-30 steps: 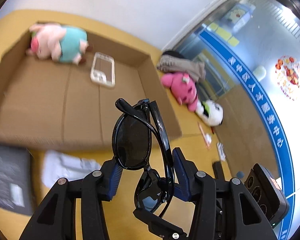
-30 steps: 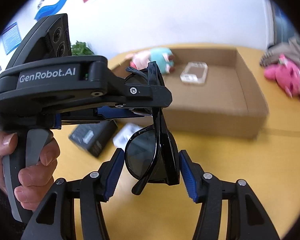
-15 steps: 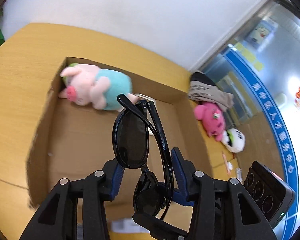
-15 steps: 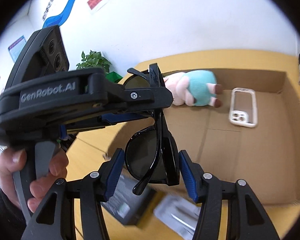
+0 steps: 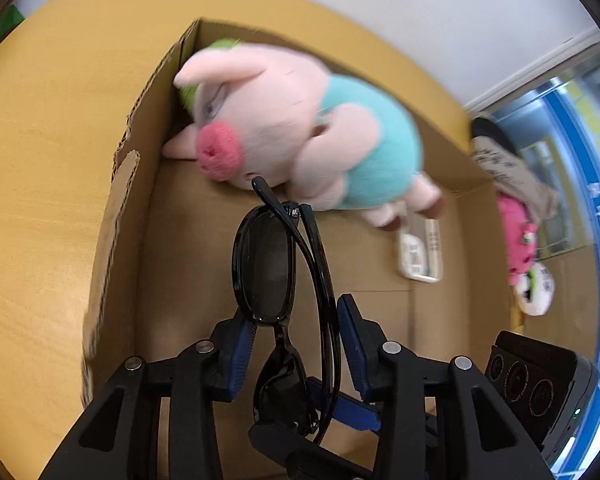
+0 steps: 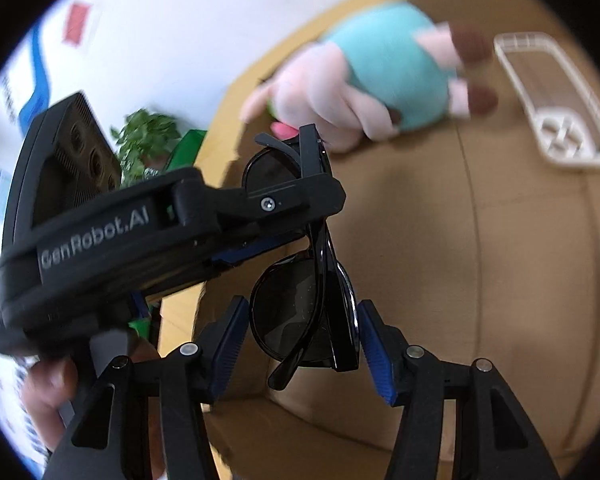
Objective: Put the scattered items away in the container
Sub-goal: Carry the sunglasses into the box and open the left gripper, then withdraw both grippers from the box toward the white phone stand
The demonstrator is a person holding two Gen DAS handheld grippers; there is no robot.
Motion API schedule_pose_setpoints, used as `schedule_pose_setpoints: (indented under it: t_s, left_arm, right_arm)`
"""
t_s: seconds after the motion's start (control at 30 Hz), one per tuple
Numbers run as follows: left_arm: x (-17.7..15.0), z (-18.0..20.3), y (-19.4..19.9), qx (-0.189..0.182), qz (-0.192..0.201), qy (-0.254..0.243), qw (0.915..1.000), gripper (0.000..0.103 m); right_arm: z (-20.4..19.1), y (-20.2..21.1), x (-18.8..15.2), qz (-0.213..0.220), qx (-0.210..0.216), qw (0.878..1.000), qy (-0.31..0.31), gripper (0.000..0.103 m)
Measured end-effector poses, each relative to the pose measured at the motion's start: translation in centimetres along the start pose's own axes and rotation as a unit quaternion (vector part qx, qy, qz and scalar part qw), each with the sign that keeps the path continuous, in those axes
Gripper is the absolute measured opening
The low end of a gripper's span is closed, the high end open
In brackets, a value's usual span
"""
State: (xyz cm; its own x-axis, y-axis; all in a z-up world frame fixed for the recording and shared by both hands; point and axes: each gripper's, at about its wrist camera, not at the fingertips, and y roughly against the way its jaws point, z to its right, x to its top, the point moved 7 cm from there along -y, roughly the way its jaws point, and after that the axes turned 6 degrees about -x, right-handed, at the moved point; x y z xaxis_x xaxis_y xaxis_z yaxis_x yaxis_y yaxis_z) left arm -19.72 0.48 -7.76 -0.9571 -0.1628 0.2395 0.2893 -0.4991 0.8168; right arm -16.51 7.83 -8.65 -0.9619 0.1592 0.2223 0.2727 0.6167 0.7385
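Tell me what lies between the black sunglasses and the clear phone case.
Between sunglasses and phone case: only the box floor, bare, shown in right wrist view.

Left gripper (image 5: 292,344) grips sunglasses (image 5: 278,272) — over box (image 5: 116,208); pig (image 5: 300,140) inside.

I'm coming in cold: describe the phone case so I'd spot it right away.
Find the open cardboard box on the wooden table. On its floor, past the feet of the plush pig in the teal shirt, lies the phone case. It is the only flat, clear, rigid item there, with a camera cutout at one end.
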Motion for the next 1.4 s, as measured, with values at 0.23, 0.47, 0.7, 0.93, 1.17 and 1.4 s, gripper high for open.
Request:
schedule_pose_setpoints:
  t_s: [0.23, 0.47, 0.7, 0.93, 1.17, 1.4]
  left_arm:
    - [0.5, -1.3, -2.5, 0.067, -0.040, -0.019, 0.9967, 0.032]
    - [0.0, -1.1, -2.8, 0.080, -0.046, -0.032, 0.9952, 0.032]
    - [-0.3, -1.4, -2.8, 0.100, -0.056, -0.031, 0.9929, 0.039]
    - [-1.0, 0.0, -0.5, 0.077, -0.026, -0.041, 0.9958, 0.065]
    - [-2.8, 3.9, 6.3, 0.108, 0.101, -0.112, 0.9826, 0.086]
    - [-8.2, 5.2, 12.3, 0.155, 0.217, -0.154, 0.9515, 0.103]
  right_arm:
    - [0.9, -1.9, 0.8, -0.027, 0.019, 0.998, -0.060, 0.055]
    - [1.8, -1.2, 0.2, -0.026, 0.005, 0.998, -0.065, 0.059]
    - [2.9, 0.1, -0.6, -0.012, -0.019, 0.998, -0.055, 0.062]
    - [2.3, 2.5, -1.5, 0.020, -0.064, 0.998, 0.004, 0.068]
    - [1.7, 7.1, -3.5, 0.078, -0.156, 0.976, 0.131, 0.076]
    - [2.7, 11.5, -4.4, 0.158, -0.248, 0.934, 0.205, 0.077]
